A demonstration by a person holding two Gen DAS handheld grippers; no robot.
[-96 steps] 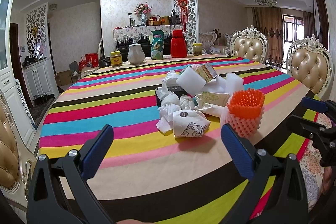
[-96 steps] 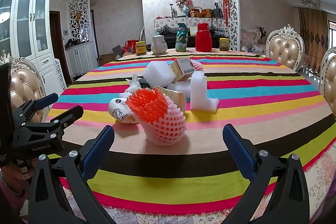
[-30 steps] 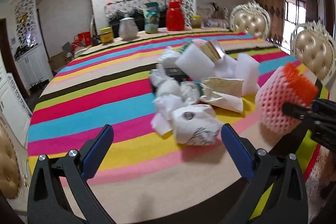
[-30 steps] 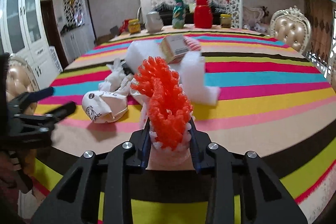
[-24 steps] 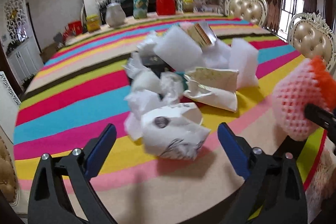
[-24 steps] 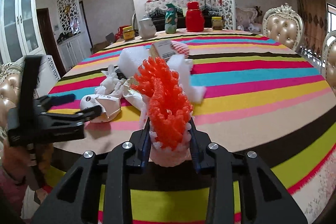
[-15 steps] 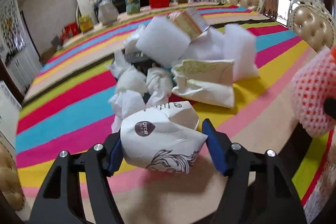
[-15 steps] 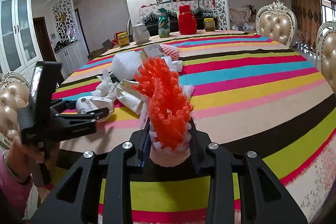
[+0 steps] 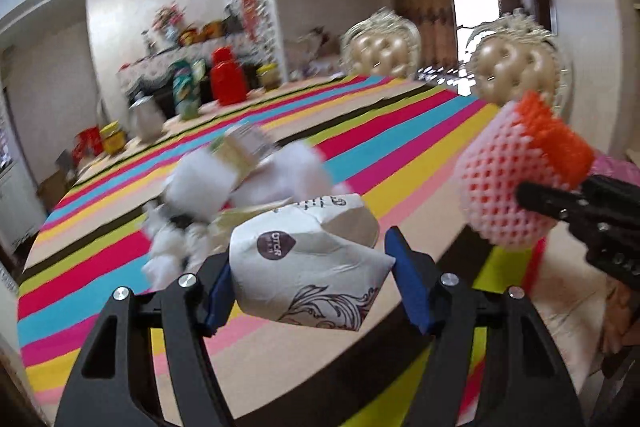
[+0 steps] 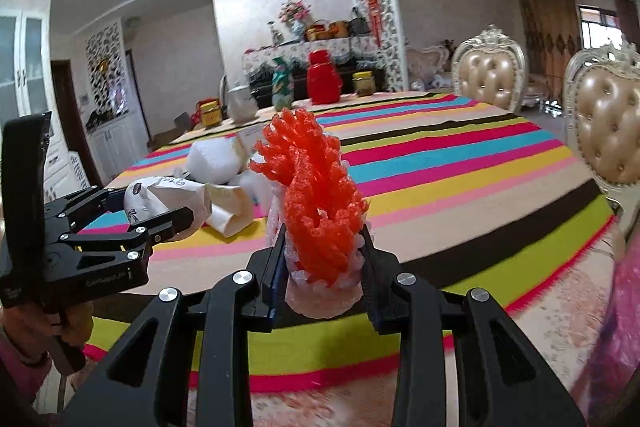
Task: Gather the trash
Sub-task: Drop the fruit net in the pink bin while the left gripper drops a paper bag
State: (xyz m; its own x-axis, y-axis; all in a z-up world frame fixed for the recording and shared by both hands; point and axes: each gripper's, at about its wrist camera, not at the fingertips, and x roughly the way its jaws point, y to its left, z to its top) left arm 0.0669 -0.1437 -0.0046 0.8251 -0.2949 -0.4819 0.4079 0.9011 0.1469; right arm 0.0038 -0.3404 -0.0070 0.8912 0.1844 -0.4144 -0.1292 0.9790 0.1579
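Behind a heap of white foam blocks and crumpled paper [image 9: 208, 187] left on the striped tablecloth [image 10: 460, 163], a crushed printed paper cup [image 9: 308, 267] is clamped in the left gripper [image 9: 312, 291], while netted orange-pink foam sleeves [image 10: 316, 211] are squeezed in the right gripper [image 10: 320, 267].

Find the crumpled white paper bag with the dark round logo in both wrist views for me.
Left wrist view: the crumpled white paper bag sits bottom centre, clamped in the left gripper.
Right wrist view: the same bag is at the left edge, mid-height, in that black gripper.
Shared landmark: the red jug at the far end of the striped tablecloth.
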